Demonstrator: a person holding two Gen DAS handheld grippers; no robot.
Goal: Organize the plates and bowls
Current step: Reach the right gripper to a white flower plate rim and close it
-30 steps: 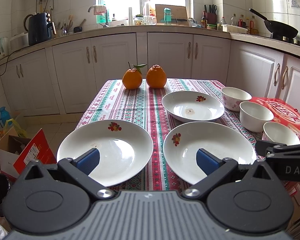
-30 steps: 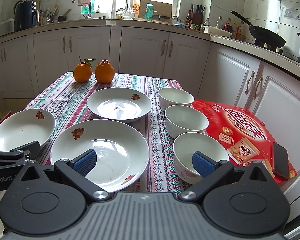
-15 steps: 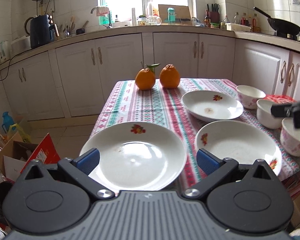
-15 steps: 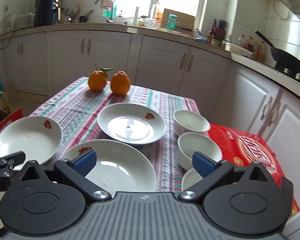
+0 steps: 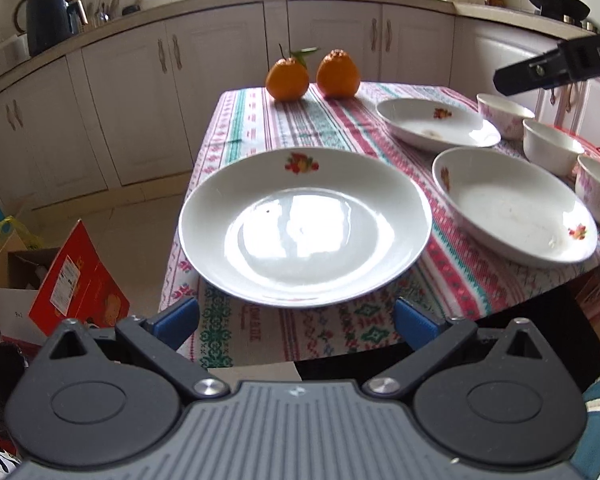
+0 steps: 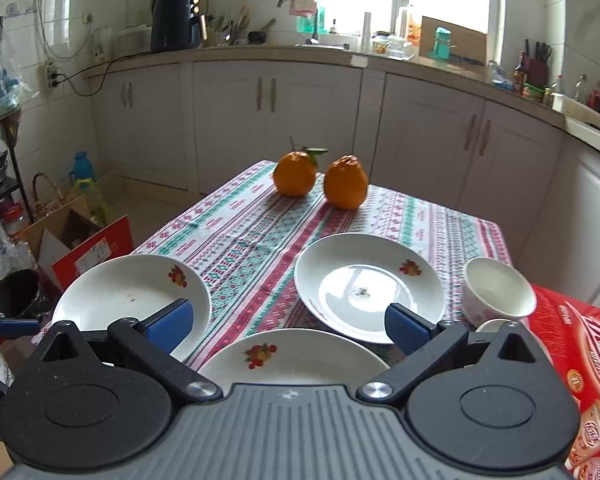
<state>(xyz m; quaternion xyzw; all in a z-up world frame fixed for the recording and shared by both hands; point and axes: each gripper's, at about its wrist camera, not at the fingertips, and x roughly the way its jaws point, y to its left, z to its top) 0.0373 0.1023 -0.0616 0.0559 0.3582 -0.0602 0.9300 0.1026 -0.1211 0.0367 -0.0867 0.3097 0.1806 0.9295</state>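
My left gripper [image 5: 296,322] was spread wide just short of the near plate [image 5: 304,226] at the table [image 5: 260,128] edge; glazed ceramic looked slippery, breakable, so I'd pinch its rim.

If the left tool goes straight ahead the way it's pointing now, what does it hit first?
Most likely the near rim of the large white plate with the fruit motif, which lies centred between the open left tool fingers; depth is uncertain.

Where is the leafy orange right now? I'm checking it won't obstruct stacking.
Left wrist view: the leafy orange sits at the table's far end, left of the other orange.
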